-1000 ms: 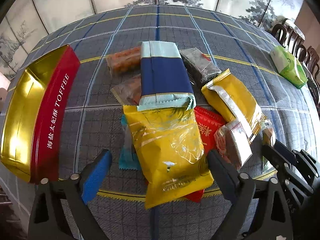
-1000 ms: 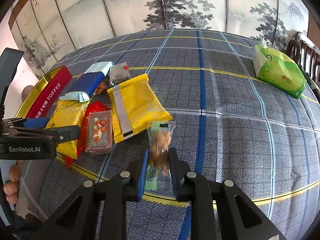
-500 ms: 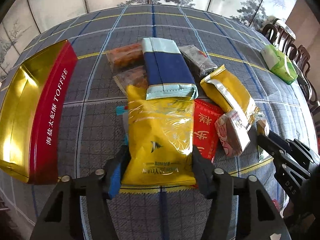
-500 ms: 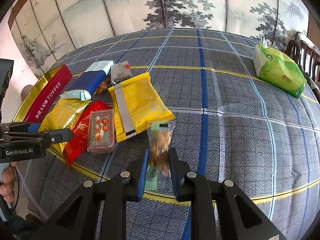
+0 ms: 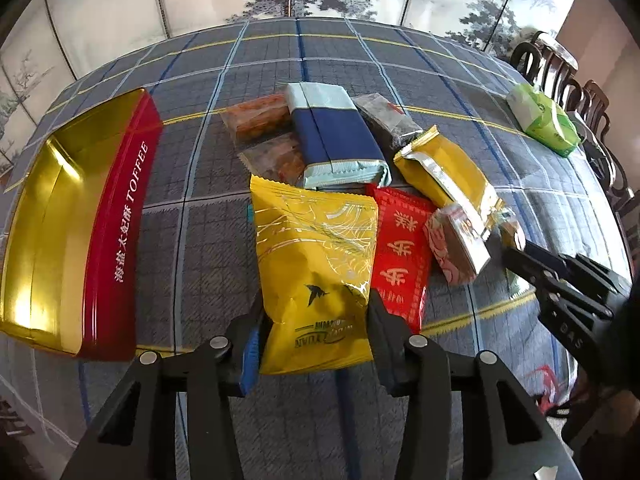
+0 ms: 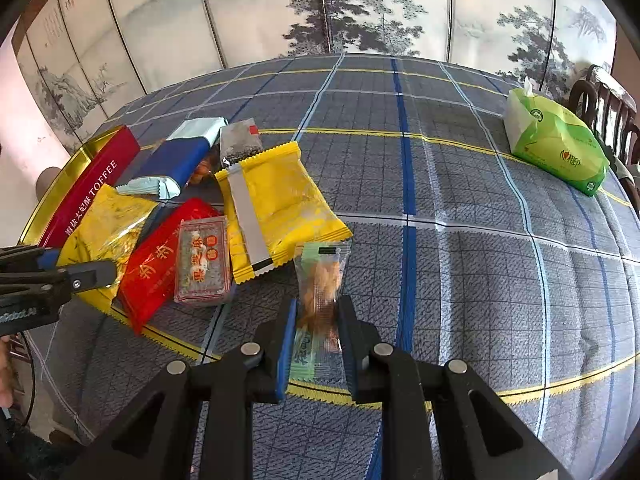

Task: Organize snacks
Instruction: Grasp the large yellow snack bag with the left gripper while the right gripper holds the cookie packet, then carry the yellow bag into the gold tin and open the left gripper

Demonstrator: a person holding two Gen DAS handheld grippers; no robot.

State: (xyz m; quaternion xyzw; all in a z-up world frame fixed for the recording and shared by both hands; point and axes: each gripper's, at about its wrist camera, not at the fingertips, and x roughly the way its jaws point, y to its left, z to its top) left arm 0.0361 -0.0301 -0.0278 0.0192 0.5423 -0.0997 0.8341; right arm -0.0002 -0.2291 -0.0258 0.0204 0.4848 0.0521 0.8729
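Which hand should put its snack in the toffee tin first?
Probably the left. The left gripper is closing around the yellow bag, right beside the toffee tin. The right gripper, holding a small snack, is farther away.

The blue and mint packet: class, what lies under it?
Under the blue and mint packet, edges of two clear-wrapped orange snacks and a dark sachet poke out. How far they extend beneath is covered.
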